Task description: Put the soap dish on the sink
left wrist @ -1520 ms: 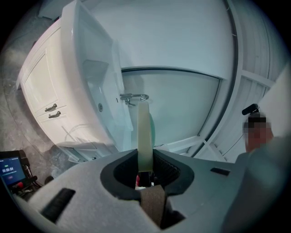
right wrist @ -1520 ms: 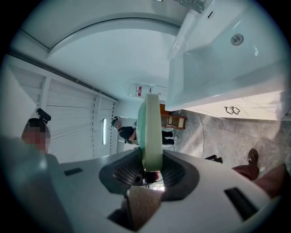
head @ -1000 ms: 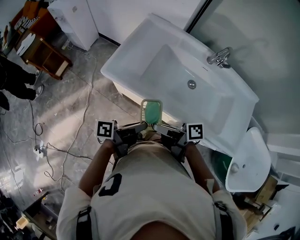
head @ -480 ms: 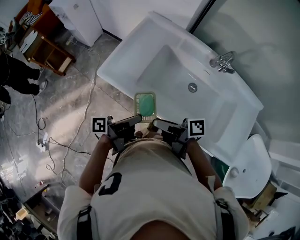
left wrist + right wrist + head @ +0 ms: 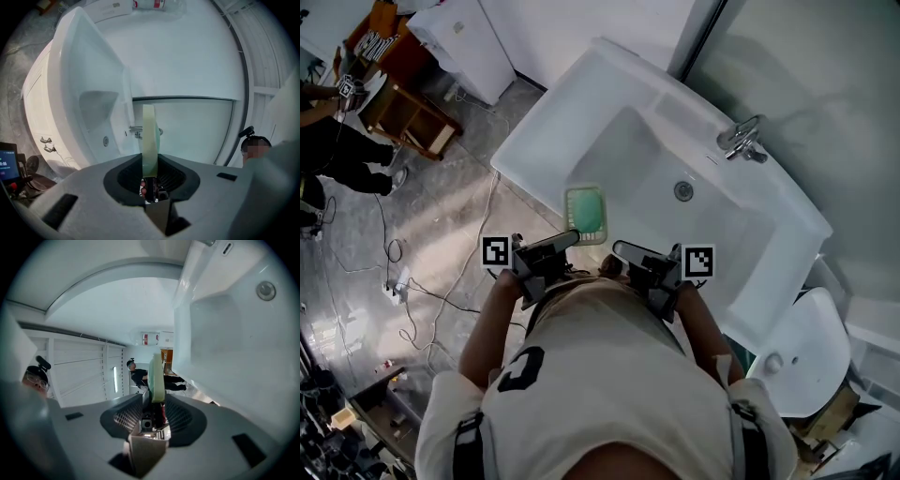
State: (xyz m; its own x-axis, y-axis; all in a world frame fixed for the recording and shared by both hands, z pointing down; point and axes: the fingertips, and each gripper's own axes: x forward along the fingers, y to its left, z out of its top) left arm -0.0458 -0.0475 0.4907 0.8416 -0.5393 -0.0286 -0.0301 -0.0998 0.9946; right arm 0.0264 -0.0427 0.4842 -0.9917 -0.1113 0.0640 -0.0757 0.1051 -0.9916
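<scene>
The soap dish (image 5: 585, 214) is pale green with a cream rim and hangs over the front rim of the white sink (image 5: 546, 120). My left gripper (image 5: 570, 238) is shut on its near edge. In the left gripper view the dish (image 5: 149, 140) stands edge-on, clamped between the jaws of the left gripper (image 5: 149, 172). My right gripper (image 5: 621, 249) sits just right of the dish, its jaws standing wide. They have just been closing a little. In the right gripper view the dish's edge (image 5: 157, 376) lines up with the gap of the right gripper (image 5: 154, 404), no pad pressing on it.
The sink has a deep basin with a drain (image 5: 682, 190) and a chrome tap (image 5: 739, 139) at its far side. A white toilet (image 5: 802, 352) stands at the right. On the grey floor at the left are cables (image 5: 403, 291), a wooden stool (image 5: 408, 117) and a person (image 5: 328, 159).
Both grippers and the dish have moved away from my body toward the basin. The dish has shifted left with the left gripper and now lies farther from the right gripper's tips.
</scene>
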